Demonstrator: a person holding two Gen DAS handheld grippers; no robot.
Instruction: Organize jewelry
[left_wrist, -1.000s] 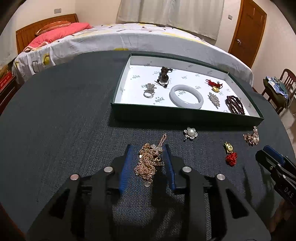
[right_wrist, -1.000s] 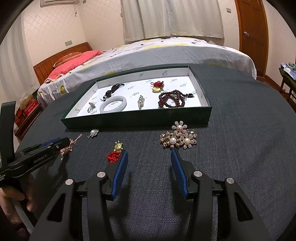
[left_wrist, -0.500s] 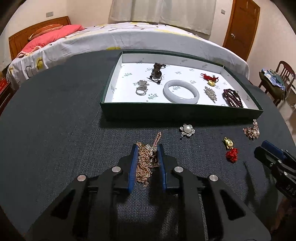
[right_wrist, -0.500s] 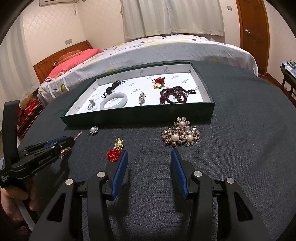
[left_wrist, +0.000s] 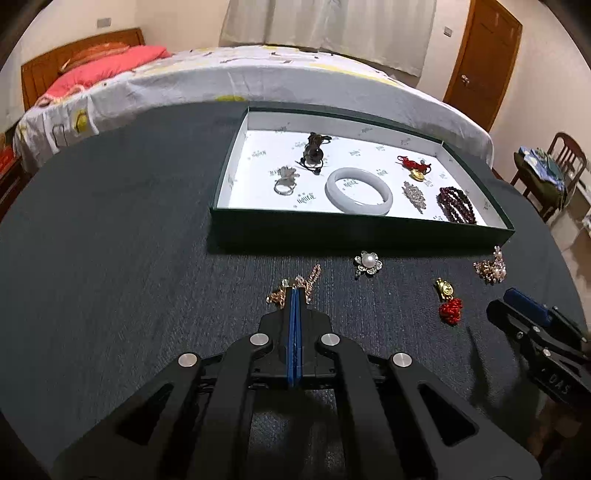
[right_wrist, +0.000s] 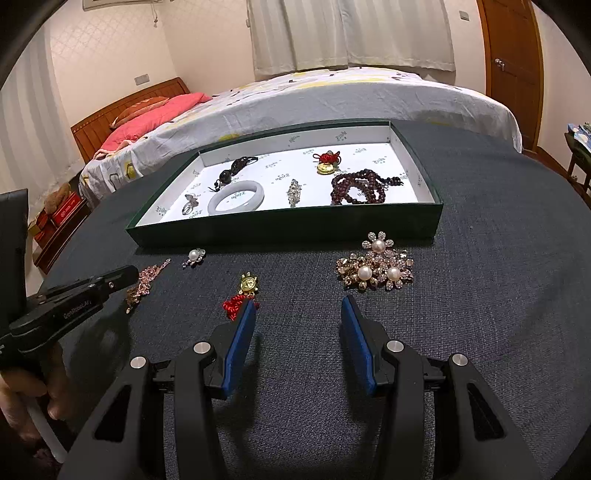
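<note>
My left gripper (left_wrist: 295, 293) is shut on a gold chain necklace (left_wrist: 308, 280) lying on the dark cloth; the chain (right_wrist: 142, 282) also shows beside that gripper (right_wrist: 127, 275) in the right wrist view. A green tray (left_wrist: 362, 230) with a white floor holds a ring, a dark bead pendant, a white bangle (left_wrist: 358, 190), a crystal brooch, a red-knot charm and dark red beads. My right gripper (right_wrist: 297, 314) is open and empty, just behind a red-knot gold charm (right_wrist: 243, 293) and a pearl brooch cluster (right_wrist: 375, 269). The right gripper (left_wrist: 524, 314) also shows in the left wrist view.
A small pearl flower brooch (left_wrist: 366, 263) lies in front of the tray. A bed (left_wrist: 236, 85) stands behind the table, a wooden door (left_wrist: 480, 62) at the back right, a chair (left_wrist: 546, 173) at the right. The table edge curves round at left and right.
My left gripper has closed from open onto the gold chain. The right gripper has stayed open and has hardly moved.
</note>
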